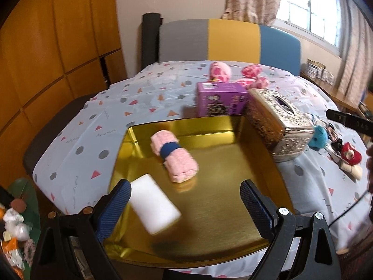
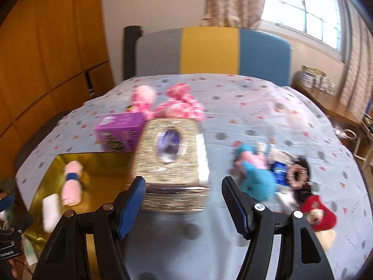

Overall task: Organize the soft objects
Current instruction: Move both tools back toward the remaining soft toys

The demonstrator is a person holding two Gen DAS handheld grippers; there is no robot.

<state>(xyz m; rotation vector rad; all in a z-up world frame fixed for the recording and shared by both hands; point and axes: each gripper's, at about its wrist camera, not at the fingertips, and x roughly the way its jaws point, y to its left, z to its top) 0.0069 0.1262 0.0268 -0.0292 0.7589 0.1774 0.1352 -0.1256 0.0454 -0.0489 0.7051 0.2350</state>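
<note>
The left gripper (image 1: 186, 206) sits nearest the left wrist lens, its blue-padded jaws spread wide with nothing between them. A white sponge block (image 1: 155, 204) lies just beside the left finger (image 1: 114, 207); whether they touch is unclear. The right gripper (image 2: 184, 206) also stands wide and empty above the patterned tablecloth (image 2: 244, 116), its left pad close to the tissue box without clear contact.

Both views are motion-blurred, the right one heavily, so small items at 3 o'clock stay hard to read. The gold tray (image 1: 221, 205) is cut off behind the left gripper's frame, and its right wall hides behind the silver embossed tissue box (image 1: 277, 121). A purple carton (image 1: 221, 100) stands at the tray's 12 o'clock edge, half covering pink plush toys (image 1: 233, 74).

Inside the tray, the rolled pink towel (image 1: 174, 156) with a blue band lies flat, its long axis running from 11 to 5 o'clock. The sponge's long axis runs about the same way.

At 3 o'clock on the cloth lie a blue plush (image 2: 254, 182) and a red plush (image 2: 319, 214) among smaller blurred pieces.
</note>
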